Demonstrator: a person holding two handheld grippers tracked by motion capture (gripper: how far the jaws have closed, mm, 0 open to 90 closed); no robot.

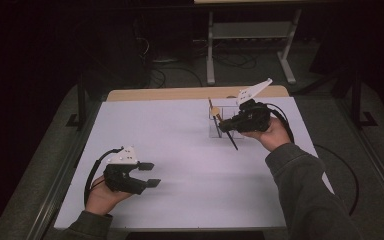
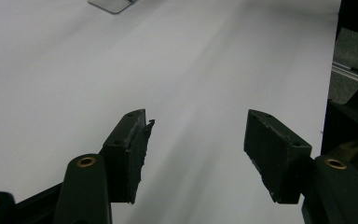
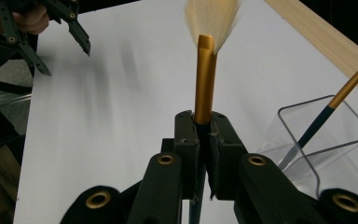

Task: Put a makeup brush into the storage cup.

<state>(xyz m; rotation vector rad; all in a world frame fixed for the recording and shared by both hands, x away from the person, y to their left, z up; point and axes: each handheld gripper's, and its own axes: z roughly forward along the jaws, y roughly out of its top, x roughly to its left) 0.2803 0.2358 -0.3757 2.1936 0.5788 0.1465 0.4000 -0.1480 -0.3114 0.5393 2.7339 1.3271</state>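
Observation:
My right gripper (image 1: 225, 125) is shut on a fan brush (image 1: 232, 142) at the back right of the white sheet. The brush's dark handle slants down toward the front. In the right gripper view the jaws of that gripper (image 3: 204, 126) clamp the brush just below its gold ferrule (image 3: 205, 79), and pale bristles (image 3: 212, 18) fan out above. A clear plastic holder (image 3: 303, 140) beside it contains a second brush (image 3: 324, 119) with a dark blue handle. My left gripper (image 1: 151, 174) rests open at the front left, nothing between the jaws of that gripper (image 2: 196, 140).
The white sheet (image 1: 180, 150) covers most of the table, with a wooden strip (image 1: 180, 93) along the back edge. The clear holder (image 1: 219, 131) stands just left of the right gripper. Table legs and cables lie on the dark floor behind.

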